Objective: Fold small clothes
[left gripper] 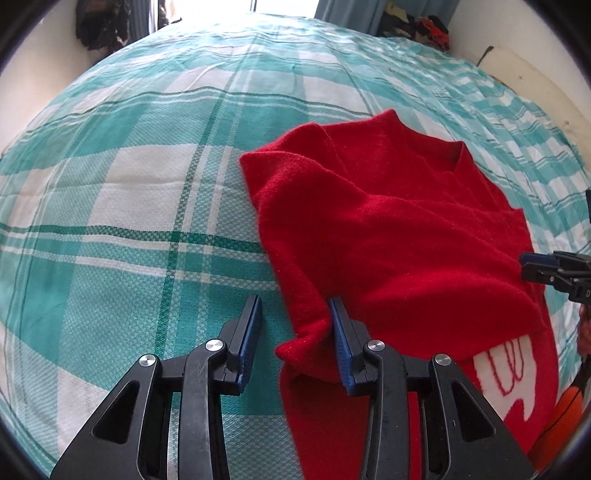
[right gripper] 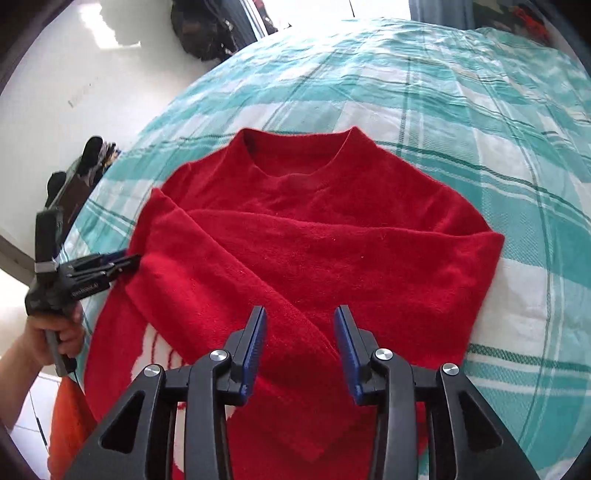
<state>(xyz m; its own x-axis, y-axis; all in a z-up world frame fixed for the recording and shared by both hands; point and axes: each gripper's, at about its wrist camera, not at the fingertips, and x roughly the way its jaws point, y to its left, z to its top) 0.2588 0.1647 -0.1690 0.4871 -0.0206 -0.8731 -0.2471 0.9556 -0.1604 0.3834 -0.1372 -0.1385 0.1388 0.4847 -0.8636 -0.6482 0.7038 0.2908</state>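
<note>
Sweater point(right gripper: 314, 251) lies on bed point(right gripper: 480, 129), sleeves crossed. Both grippers point(left gripper: 295, 332) point(right gripper: 300, 343) part-open, empty. Next, pinch hem at 6 o'clock, fold toward collar at 12.

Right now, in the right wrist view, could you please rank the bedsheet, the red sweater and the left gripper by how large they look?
1. Plaid bedsheet, though partly covered.
2. Red sweater, a close second.
3. Left gripper, clearly smallest.

A teal-and-white plaid bedsheet point(left gripper: 147, 184) covered the bed. Beyond the sheet's far edge, dark clothes point(left gripper: 99, 26) hung against the white wall point(right gripper: 74, 92). At the sheet's far right corner lay a heap of dark and red clothing point(left gripper: 421, 26).
</note>
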